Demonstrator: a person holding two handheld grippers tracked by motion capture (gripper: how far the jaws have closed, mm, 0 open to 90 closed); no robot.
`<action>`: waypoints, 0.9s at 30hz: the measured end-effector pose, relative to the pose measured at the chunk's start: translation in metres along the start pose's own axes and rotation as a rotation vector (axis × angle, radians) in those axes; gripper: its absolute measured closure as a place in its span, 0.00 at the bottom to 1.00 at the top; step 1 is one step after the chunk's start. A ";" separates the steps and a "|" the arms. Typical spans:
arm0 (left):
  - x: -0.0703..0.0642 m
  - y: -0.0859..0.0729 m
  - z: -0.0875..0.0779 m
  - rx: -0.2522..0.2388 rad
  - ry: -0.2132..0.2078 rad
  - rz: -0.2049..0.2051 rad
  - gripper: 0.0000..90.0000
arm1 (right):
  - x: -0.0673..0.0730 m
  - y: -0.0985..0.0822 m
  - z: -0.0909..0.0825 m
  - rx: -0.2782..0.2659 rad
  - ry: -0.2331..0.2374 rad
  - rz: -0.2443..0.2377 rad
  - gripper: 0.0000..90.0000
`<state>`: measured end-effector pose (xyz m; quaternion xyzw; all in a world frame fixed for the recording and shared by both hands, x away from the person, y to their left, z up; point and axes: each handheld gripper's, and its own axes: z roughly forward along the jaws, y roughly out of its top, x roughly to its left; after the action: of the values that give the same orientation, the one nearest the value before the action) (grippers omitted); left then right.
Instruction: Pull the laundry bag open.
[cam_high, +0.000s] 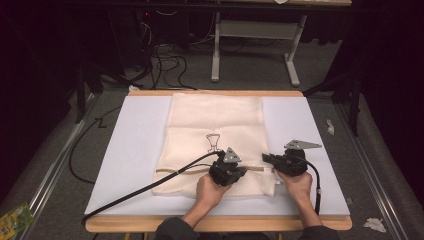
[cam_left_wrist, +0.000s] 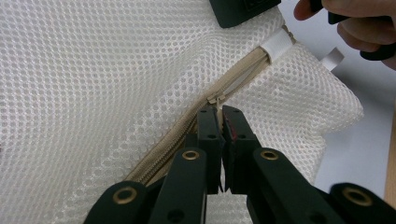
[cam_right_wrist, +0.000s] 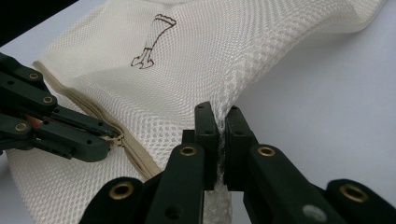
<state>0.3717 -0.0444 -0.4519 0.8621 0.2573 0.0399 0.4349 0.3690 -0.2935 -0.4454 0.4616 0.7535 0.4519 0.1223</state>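
Mesh bag (cam_high: 215, 145): zip pull (cam_left_wrist: 217, 103) clamped in L tool (cam_left_wrist: 220, 122), edge pinched in R tool (cam_right_wrist: 221, 122).

- high view: dim; light falls from above on the white table (cam_high: 135, 150), the room around it nearly black.
- high view is soft and grainy, cables on the floor barely readable.
- gripper views are brighter and even, no glare; mesh bag (cam_left_wrist: 116, 70) sharp just beyond the claw tips.
- black claw arms nearest the lens are slightly blurred.
- soft shadows lie in the mesh folds.
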 end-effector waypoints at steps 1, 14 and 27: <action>0.000 0.000 0.000 -0.001 0.000 0.001 0.97 | 0.000 0.000 0.000 -0.001 0.001 -0.002 0.98; 0.003 -0.002 -0.007 -0.014 0.006 0.000 0.97 | 0.001 0.002 -0.001 0.003 -0.011 -0.012 0.98; 0.009 -0.005 -0.016 -0.023 0.017 -0.011 0.97 | 0.001 0.004 -0.002 0.005 -0.028 -0.018 0.98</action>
<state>0.3732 -0.0257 -0.4466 0.8552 0.2653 0.0478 0.4428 0.3694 -0.2932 -0.4409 0.4612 0.7570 0.4425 0.1358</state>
